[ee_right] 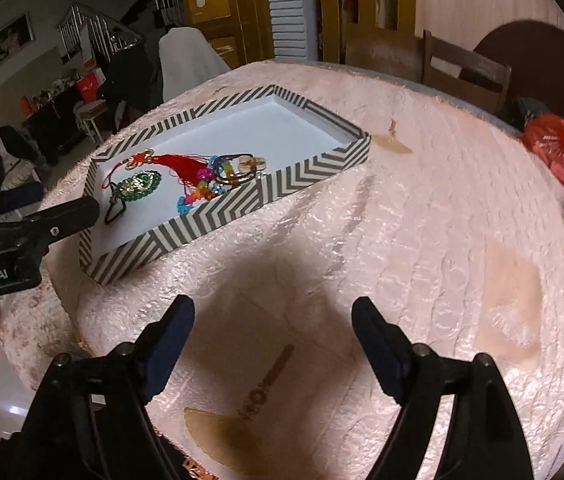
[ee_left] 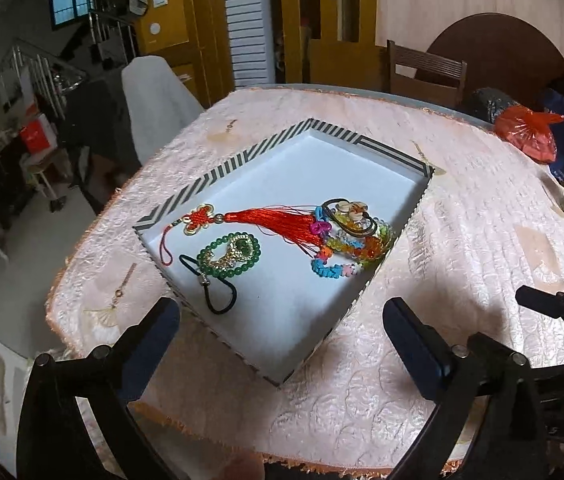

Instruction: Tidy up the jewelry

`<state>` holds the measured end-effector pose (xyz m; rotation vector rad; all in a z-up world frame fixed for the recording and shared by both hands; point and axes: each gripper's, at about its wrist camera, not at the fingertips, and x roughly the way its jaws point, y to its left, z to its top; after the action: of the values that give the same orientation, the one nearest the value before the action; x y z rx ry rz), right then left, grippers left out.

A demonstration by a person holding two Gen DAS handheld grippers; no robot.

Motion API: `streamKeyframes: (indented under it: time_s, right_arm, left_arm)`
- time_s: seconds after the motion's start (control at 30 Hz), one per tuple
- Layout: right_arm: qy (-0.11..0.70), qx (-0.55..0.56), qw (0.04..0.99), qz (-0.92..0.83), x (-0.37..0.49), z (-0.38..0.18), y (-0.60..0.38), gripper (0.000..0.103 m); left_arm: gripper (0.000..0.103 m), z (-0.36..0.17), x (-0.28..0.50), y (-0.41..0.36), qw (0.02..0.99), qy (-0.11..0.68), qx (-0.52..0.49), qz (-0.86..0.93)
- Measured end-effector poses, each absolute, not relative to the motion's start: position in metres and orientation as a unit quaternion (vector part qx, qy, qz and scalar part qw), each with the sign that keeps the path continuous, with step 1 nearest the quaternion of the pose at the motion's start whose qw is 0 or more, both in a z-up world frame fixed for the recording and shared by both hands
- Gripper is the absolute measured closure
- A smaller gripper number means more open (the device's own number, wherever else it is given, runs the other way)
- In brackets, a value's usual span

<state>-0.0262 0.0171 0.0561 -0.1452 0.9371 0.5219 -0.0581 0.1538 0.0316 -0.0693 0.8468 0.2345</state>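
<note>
Pink quilted cloth (ee_right: 401,208) covers the round table I am working over, and the shallow tray (ee_left: 186,196) with its black-and-white chevron walls sits on it toward the far left. All the jewelry I can see lies inside that tray on its white floor. A red tassel charm (ee_left: 270,220) stretches across the middle, its knotted end toward the left wall. Just nearer than it sits a green bead bracelet (ee_left: 230,254) around a gold ornament, and a black hair tie (ee_left: 218,300) touches the bracelet's near side. Against the right wall a heap of multicoloured bead bracelets (ee_left: 345,252) piles up, with a dark cord loop and a pale shell-like piece (ee_left: 355,210) on top.

My left gripper (ee_left: 282,320) hangs over the tray's near corner with its jaws spread wide and nothing between them. My right gripper (ee_right: 274,332) is over bare cloth, nearer and to the right of the tray, also released and empty; only its shadow falls between the fingers.

At the far right edge of the table I see a red plastic bag (ee_left: 529,132), well apart from the tray. A cloth-draped chair (ee_left: 154,100) stands beyond the table on the left.
</note>
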Motion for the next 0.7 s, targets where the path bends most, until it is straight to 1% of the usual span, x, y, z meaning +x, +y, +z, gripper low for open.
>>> streamKeyframes:
  time_s: [0.7]
  right_arm:
    - [0.445,-0.067,0.862,0.235,-0.0205,0.0541,0.0161,0.019]
  left_arm:
    - [0.006,0.0328,-0.0609,0.1622,0.900,0.414,-0.037,0.132]
